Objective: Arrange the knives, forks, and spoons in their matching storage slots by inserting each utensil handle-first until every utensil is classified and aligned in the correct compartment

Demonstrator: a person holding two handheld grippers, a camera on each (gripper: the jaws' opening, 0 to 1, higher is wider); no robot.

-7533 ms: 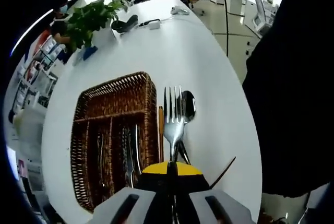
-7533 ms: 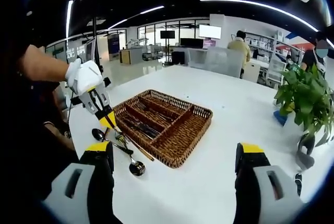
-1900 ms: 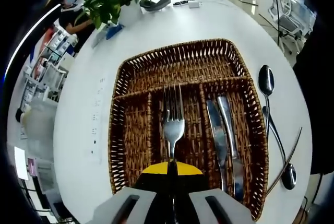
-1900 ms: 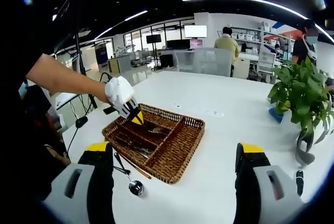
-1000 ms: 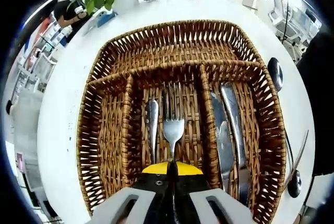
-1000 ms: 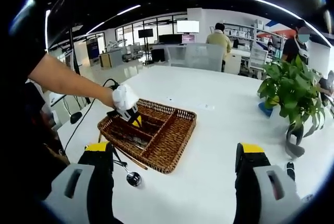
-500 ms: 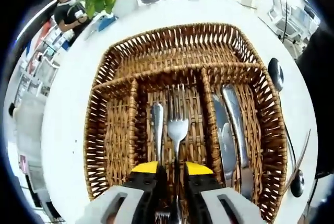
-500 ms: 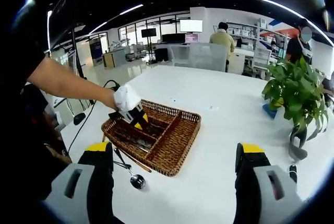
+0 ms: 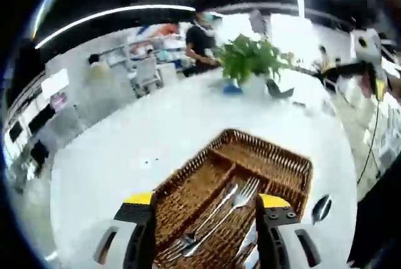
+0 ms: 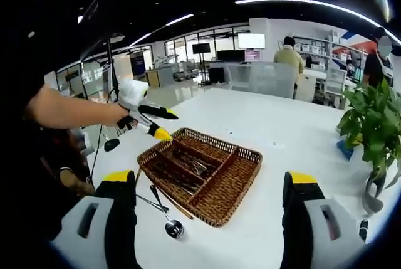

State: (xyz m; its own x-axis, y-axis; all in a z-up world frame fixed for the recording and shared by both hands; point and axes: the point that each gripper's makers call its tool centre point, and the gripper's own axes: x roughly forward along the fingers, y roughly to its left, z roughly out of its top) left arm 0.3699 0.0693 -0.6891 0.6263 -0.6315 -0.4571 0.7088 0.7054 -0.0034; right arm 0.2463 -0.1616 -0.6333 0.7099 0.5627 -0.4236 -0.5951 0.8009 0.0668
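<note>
Forks (image 9: 219, 216) lie in wicker tray's (image 10: 235, 184) middle slot, knives (image 9: 247, 244) beside them. Left gripper (image 9: 203, 228) released, empty above tray; right gripper (image 10: 210, 216) wide apart, empty. Spoons (image 10: 164, 214) on bench (image 10: 294, 137) at tray's 7 o'clock, unsorted.

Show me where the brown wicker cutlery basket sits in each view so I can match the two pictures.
Left gripper view: the brown wicker cutlery basket fills the lower centre, running between that claw's yellow-tipped jaws, forks lying inside.
Right gripper view: the basket sits left of centre on the white table, below the left claw.
Shared landmark: the leafy green potted plant, upper centre in the left gripper view, at the right edge in the right gripper view.
</note>
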